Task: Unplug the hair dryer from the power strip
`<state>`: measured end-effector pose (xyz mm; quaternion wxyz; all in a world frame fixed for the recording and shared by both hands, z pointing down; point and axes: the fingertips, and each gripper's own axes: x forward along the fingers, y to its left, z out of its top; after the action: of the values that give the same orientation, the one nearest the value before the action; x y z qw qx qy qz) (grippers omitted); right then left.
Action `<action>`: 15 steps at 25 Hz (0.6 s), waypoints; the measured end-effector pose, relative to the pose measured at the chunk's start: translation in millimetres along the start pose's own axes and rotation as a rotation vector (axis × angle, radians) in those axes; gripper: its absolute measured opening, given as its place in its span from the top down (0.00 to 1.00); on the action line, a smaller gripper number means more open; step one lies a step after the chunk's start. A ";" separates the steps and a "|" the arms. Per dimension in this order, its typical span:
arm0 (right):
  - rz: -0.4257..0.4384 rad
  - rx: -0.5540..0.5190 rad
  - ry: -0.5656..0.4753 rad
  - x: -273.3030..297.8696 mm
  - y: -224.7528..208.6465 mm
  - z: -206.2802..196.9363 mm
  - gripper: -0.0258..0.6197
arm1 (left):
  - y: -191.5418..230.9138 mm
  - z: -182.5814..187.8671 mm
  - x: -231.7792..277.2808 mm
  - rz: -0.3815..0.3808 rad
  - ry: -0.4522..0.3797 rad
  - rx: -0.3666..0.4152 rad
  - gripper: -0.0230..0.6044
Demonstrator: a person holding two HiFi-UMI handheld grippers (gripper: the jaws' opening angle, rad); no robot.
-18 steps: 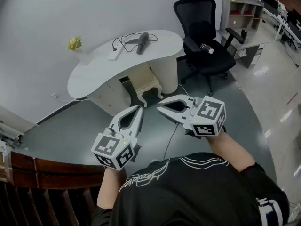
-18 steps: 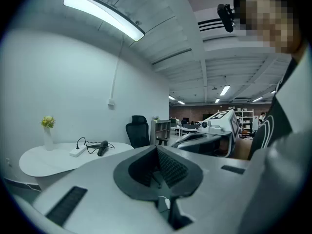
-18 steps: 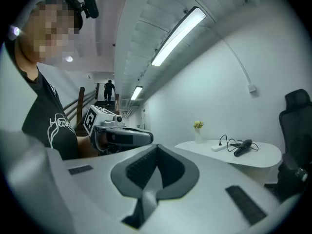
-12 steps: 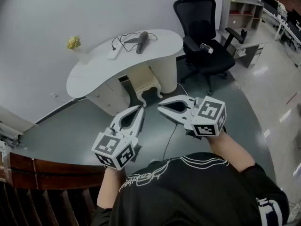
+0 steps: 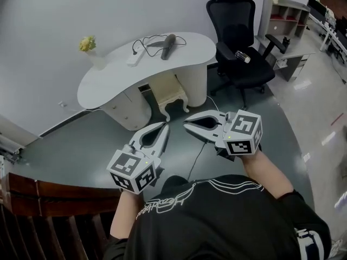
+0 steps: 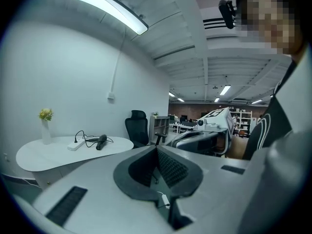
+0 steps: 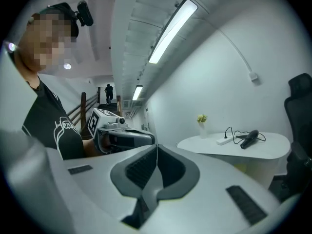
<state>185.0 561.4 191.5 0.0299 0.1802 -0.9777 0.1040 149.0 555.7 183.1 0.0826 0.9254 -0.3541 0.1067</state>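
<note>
A dark hair dryer [image 5: 167,46] lies on the far white curved desk [image 5: 108,85], its black cord looping to a white power strip [image 5: 135,57] with the plug in it. The same hair dryer [image 6: 101,141] and power strip [image 6: 76,145] show small in the left gripper view, and the hair dryer [image 7: 249,139] and strip [image 7: 224,140] in the right gripper view. My left gripper [image 5: 163,126] and right gripper [image 5: 185,124] are held close to my body, well short of the desk. Both are shut with nothing between the jaws.
A black office chair [image 5: 238,42] stands right of the desk. A small vase of yellow flowers [image 5: 89,46] sits at the desk's left end. A cream stool [image 5: 171,97] is under the desk, a cable [image 5: 196,158] trails on the grey floor, and a wooden railing [image 5: 49,199] runs at lower left.
The head view has shifted slightly, so the desk and chair sit a little further right in frame. Both grippers stay shut and in about the same place.
</note>
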 end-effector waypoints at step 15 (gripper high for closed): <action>-0.015 0.062 -0.070 76.4 -71.0 3.2 0.96 | 104.8 -10.0 24.3 -0.023 -0.032 -0.080 0.96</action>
<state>139.1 469.5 209.3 -0.0090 0.1919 -0.9730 0.1279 94.7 465.4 207.0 0.1149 0.9270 -0.3487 0.0767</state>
